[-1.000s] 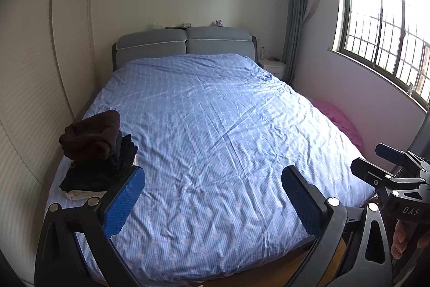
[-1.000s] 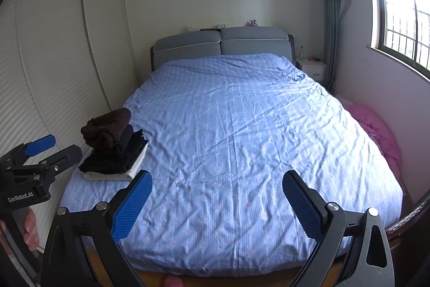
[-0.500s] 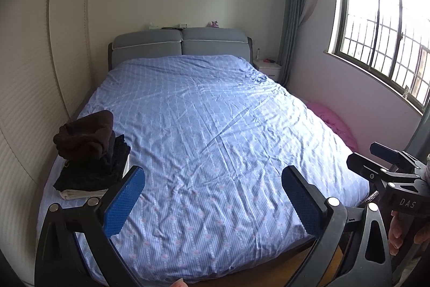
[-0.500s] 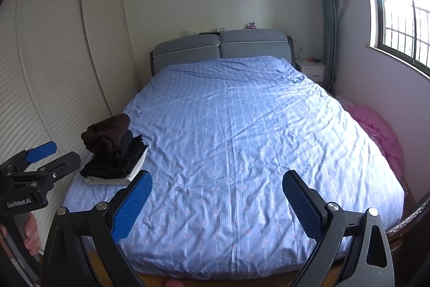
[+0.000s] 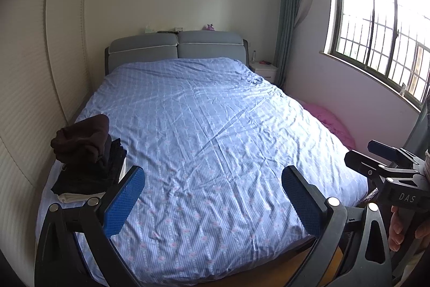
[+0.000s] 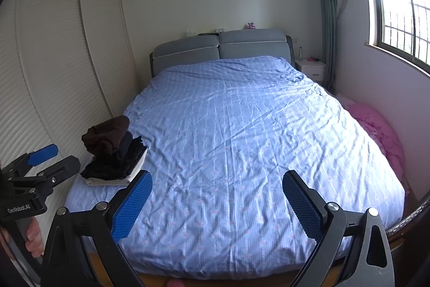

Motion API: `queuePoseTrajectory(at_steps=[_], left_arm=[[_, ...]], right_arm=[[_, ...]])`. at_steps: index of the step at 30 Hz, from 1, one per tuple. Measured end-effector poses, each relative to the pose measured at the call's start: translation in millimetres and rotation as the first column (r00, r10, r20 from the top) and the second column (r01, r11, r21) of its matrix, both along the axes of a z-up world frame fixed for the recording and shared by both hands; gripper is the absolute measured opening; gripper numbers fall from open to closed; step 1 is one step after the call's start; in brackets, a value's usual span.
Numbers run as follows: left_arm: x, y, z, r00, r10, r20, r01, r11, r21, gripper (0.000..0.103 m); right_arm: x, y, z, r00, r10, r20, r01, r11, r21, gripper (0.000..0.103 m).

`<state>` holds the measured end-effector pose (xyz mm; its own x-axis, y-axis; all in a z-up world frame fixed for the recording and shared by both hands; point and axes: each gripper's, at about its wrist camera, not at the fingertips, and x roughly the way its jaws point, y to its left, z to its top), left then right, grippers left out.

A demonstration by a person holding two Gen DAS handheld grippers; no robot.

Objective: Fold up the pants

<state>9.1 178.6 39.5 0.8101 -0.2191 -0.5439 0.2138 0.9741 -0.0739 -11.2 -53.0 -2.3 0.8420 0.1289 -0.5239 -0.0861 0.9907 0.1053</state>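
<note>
A stack of folded clothes (image 5: 88,160) lies near the left front corner of the bed, a brown garment (image 5: 82,137) on top, black ones below, a white one at the bottom; it also shows in the right wrist view (image 6: 114,152). My left gripper (image 5: 212,190) is open and empty, held above the foot of the bed (image 5: 215,125). My right gripper (image 6: 217,195) is open and empty too, at the foot of the bed (image 6: 242,125). Each gripper shows at the edge of the other's view: the right one (image 5: 387,166), the left one (image 6: 40,166).
A blue patterned cover spreads over the bed. A grey headboard (image 5: 177,49) stands at the back, a white nightstand (image 5: 264,69) to its right. A pink bundle (image 6: 376,128) lies on the floor by the window wall. A louvred wardrobe (image 6: 53,71) lines the left side.
Both grippers have drawn back and risen a little from the bed, so more of the room shows. Both stay open and empty. The stack has not moved.
</note>
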Motion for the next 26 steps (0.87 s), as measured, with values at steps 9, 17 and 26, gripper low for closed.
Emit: queuePoseTrajectory(at_steps=[9, 17, 26], left_arm=[[-2.8, -6.1, 1.9, 1.000, -0.008, 0.025, 0.008, 1.000, 0.018, 0.103], [-0.5, -7.2, 1.4, 1.000, 0.000, 0.031, 0.000, 1.000, 0.025, 0.103], [6.0, -3.0, -1.5, 1.000, 0.007, 0.000, -0.007, 1.000, -0.009, 0.103]], right_arm=[[-1.5, -1.9, -0.5, 1.000, -0.005, -0.003, 0.005, 1.000, -0.007, 0.098], [0.2, -3.3, -0.2, 1.000, -0.016, -0.003, 0.016, 1.000, -0.013, 0.098], [-0.7, -1.7, -1.0, 1.000, -0.024, -0.004, 0.024, 1.000, -0.009, 0.098]])
